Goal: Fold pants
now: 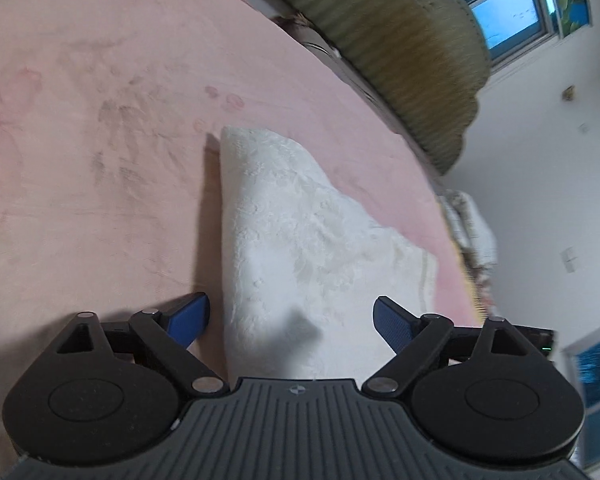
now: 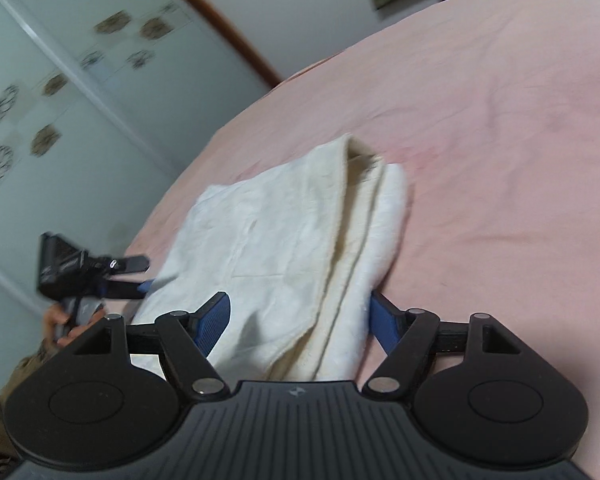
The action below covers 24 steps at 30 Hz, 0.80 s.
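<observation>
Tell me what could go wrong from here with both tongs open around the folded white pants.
1. The stacked layers at the pants' far edge look uneven; pressing or regripping may shift them.
2. The right tongs straddle the thick folded edge, so closing could catch only some layers.
3. The left tongs sit at the fold's side; closing might also pinch the pink bedspread.

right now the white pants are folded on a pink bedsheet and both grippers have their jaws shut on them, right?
Not quite: the jaws are open, not shut. The left wrist view shows the left gripper spread wide over the pants, and the right wrist view shows the right gripper open around them too. The rest holds: white pants, folded, on the pink bedsheet.
</observation>
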### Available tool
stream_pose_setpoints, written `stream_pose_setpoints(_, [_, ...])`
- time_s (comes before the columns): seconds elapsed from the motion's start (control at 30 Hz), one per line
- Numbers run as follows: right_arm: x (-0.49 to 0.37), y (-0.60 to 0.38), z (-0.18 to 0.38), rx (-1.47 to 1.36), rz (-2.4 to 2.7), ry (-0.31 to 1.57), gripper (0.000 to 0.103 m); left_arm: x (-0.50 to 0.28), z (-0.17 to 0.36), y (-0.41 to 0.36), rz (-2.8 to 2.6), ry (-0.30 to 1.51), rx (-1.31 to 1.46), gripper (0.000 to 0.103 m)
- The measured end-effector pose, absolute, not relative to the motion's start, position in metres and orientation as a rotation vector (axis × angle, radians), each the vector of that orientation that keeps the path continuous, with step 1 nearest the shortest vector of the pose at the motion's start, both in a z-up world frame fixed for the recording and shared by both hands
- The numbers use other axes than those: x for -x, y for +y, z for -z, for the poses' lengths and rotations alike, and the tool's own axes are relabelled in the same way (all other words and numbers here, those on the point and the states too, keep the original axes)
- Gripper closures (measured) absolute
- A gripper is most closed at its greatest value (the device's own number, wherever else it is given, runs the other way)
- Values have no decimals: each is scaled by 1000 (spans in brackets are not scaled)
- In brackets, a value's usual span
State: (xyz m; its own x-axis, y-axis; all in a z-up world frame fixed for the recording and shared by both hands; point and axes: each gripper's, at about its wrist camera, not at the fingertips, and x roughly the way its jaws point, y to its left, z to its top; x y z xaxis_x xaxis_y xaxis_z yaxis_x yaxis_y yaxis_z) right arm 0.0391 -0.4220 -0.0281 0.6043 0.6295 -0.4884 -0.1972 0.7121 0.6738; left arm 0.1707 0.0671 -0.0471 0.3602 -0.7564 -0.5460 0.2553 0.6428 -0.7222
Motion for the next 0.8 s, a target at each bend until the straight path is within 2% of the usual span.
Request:
stream_pose_setpoints(0.1, [-52,-428,33,-674,-570,794,28,-180,54,61,773,1013,625,9])
stream_pose_setpoints(0.2, [-67,-427,39,-711,-585,785,30,-180,53,43,795,989,553,6])
stream_pose_setpoints(0.3, [-76,-419,39,-691,-560,779,44,-175,49,25,776,957,472,6])
stream_pose_setpoints(0.33, [-78,-417,39,-680,-546,778,53,-173,48,21,763,947,447,8])
stream_pose_setpoints(0.37, [-79,-415,39,-664,-528,779,57,-171,47,17,745,938,424,9])
stream_pose_setpoints(0.53, [-71,-404,33,-587,-488,764,59,-154,38,-7,648,884,241,15])
stream_pose_setpoints(0.67, [-69,-404,38,-613,-487,741,58,-142,33,-31,564,861,81,15])
stream_pose_setpoints(0.8, [-64,-412,48,-655,-506,709,58,-139,33,-41,517,862,13,10])
